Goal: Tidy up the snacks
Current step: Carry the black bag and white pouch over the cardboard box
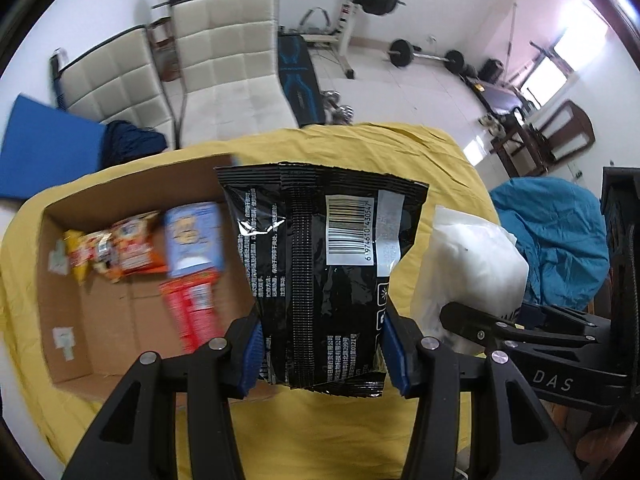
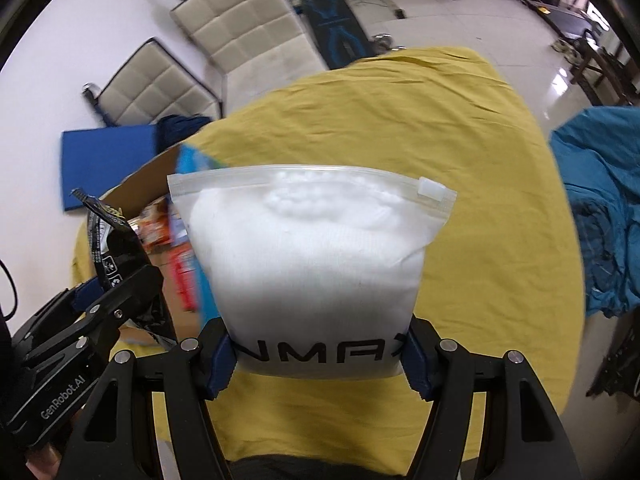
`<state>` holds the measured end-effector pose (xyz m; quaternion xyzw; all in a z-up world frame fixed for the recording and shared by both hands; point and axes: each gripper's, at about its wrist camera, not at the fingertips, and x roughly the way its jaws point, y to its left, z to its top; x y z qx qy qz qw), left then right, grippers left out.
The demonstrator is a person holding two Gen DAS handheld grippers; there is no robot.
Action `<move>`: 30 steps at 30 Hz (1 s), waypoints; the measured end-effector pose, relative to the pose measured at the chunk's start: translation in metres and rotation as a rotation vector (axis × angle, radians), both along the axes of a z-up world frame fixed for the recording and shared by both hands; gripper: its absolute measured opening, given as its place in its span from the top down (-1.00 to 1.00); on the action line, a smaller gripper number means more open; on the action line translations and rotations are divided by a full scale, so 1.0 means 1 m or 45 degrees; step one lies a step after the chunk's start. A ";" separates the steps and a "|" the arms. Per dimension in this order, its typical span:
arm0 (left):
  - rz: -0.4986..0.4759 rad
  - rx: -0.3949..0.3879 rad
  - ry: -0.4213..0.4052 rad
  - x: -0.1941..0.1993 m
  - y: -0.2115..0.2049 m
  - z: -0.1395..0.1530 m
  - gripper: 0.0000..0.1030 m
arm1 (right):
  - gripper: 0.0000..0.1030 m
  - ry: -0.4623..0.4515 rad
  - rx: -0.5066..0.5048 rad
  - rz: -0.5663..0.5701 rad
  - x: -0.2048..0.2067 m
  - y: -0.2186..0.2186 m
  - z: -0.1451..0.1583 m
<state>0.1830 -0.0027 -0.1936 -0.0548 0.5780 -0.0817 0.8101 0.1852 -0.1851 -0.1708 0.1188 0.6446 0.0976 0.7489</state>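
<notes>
Left wrist: left tool (image 1: 320, 344) pinches black snack bag (image 1: 320, 248).

We see white walls and a glossy pale tiled floor (image 1: 404, 92). Two cream quilted chairs (image 1: 224, 64) stand behind a table under a wrinkled yellow cloth (image 2: 480, 184). A blue mat (image 1: 48, 152) lies left, a weight bench (image 1: 298, 76) with a loaded rack behind, and a barbell (image 1: 426, 56) sits on the floor. A bright window (image 1: 560, 60) lights the right side, near dark wooden chairs (image 1: 560, 136). A teal cloth (image 1: 560, 232) is heaped at right.
</notes>
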 end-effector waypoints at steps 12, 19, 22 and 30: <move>0.216 0.081 -0.023 -0.033 0.156 0.012 0.08 | -0.36 -0.006 0.066 0.265 -0.013 0.170 0.012; 0.309 0.119 -0.006 -0.041 0.217 0.002 0.08 | -0.36 0.005 0.057 0.374 -0.010 0.247 0.005; 0.324 0.127 0.007 -0.044 0.233 -0.004 0.08 | -0.36 0.017 0.057 0.404 -0.013 0.270 0.002; 0.335 0.136 0.081 -0.036 0.256 -0.034 0.08 | -0.36 0.092 0.058 0.422 -0.005 0.300 -0.033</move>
